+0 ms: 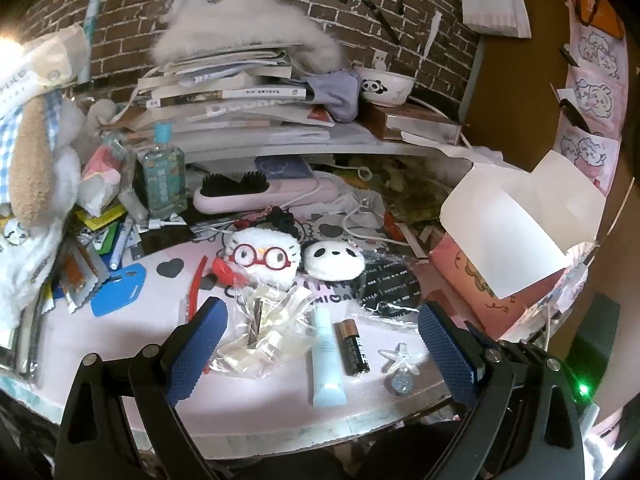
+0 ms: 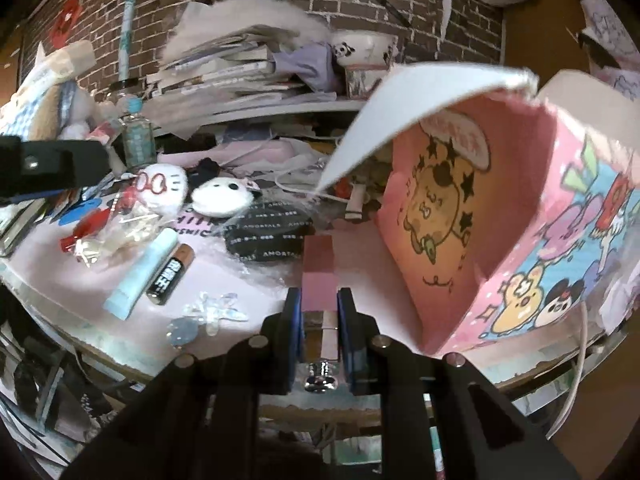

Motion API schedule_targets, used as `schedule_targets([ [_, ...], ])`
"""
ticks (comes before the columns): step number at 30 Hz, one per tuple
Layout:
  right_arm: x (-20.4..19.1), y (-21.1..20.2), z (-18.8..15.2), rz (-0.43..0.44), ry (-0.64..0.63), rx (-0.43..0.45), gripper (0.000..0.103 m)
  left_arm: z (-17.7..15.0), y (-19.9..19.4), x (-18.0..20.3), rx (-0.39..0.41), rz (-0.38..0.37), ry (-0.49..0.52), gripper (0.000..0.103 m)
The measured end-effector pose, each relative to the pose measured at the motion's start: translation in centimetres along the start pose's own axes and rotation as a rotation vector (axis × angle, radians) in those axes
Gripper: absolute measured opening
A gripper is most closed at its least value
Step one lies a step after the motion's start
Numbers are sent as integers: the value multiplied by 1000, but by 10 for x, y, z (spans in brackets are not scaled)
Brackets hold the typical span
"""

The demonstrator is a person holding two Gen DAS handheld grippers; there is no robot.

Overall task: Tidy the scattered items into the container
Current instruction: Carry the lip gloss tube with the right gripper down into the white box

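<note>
A: Pink cartoon-printed cardboard box (image 2: 516, 240) is sitting open on the worktop's (image 2: 360, 276) right; right hand-held gripper (image 2: 319, 316) is clamping a pink rectangular block (image 2: 319, 280).

B: Left hand-held gripper (image 1: 320, 344) is gaping empty; the drooping white flap (image 2: 420, 120) is risking a snag.

Box (image 2: 472, 216) mouth open (flap (image 2: 420, 120) overhanging), bare mat (image 2: 360, 280) before it
</note>
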State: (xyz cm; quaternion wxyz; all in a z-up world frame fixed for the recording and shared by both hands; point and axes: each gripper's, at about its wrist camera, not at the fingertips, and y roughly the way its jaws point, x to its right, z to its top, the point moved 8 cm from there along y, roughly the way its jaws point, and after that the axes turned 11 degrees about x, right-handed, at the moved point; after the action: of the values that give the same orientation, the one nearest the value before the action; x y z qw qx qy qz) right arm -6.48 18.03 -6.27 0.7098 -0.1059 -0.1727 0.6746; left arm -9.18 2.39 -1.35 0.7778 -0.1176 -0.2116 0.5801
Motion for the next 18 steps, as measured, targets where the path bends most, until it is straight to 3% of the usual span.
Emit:
schedule_targets([
  [8, -6, -25, 10, -30, -140, 30, 15, 6, -14, 0, 33, 1, -10, 96],
  [18, 8, -72, 15, 50, -118, -12, 15, 15, -25, 23, 56, -57, 2, 96],
])
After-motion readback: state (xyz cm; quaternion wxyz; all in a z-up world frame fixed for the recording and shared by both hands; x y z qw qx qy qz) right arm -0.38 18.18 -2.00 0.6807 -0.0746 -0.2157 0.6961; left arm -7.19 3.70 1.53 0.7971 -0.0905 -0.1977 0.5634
